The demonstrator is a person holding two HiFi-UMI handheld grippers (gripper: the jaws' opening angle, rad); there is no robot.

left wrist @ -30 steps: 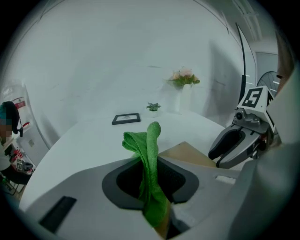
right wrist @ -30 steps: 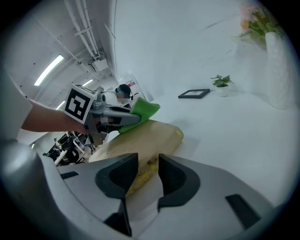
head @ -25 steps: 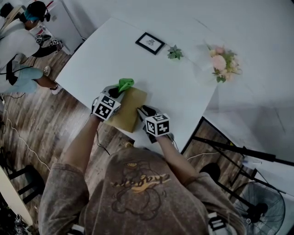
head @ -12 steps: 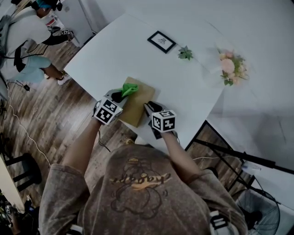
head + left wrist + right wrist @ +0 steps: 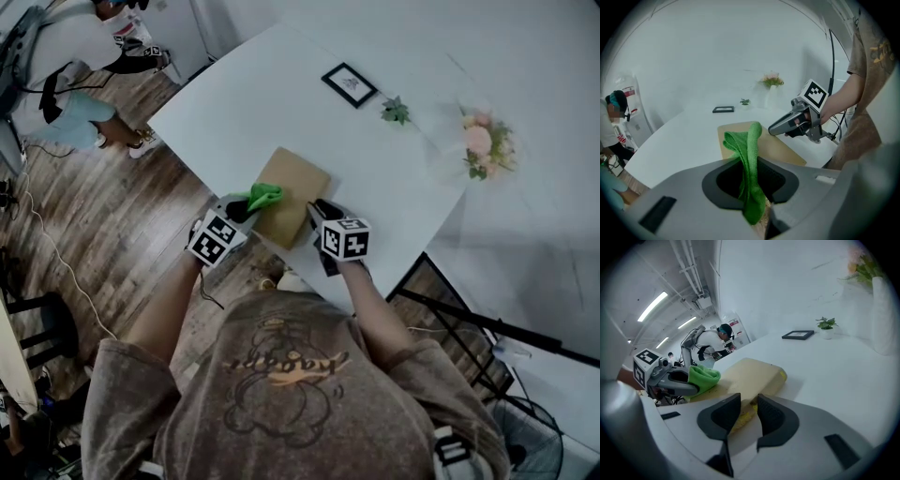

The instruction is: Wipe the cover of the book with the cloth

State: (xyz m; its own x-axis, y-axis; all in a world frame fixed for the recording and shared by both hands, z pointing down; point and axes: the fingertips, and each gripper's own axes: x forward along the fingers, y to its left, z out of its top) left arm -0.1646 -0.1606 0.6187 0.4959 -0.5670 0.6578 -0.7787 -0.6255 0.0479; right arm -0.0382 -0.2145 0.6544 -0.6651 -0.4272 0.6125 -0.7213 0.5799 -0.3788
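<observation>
Cloth (image 5: 265,197), green, is clamped in the left tongs (image 5: 247,202), its free end on the tan book (image 5: 298,176) near its left edge. The right tongs (image 5: 317,210) have just been closing and pinch the book's near edge. It lies flat on the white bench (image 5: 272,84).

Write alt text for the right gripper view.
The right gripper has just been closing its jaws and clamps the near edge of a tan book on a white table. Beyond, the left gripper holds a green cloth over the cover.
</observation>
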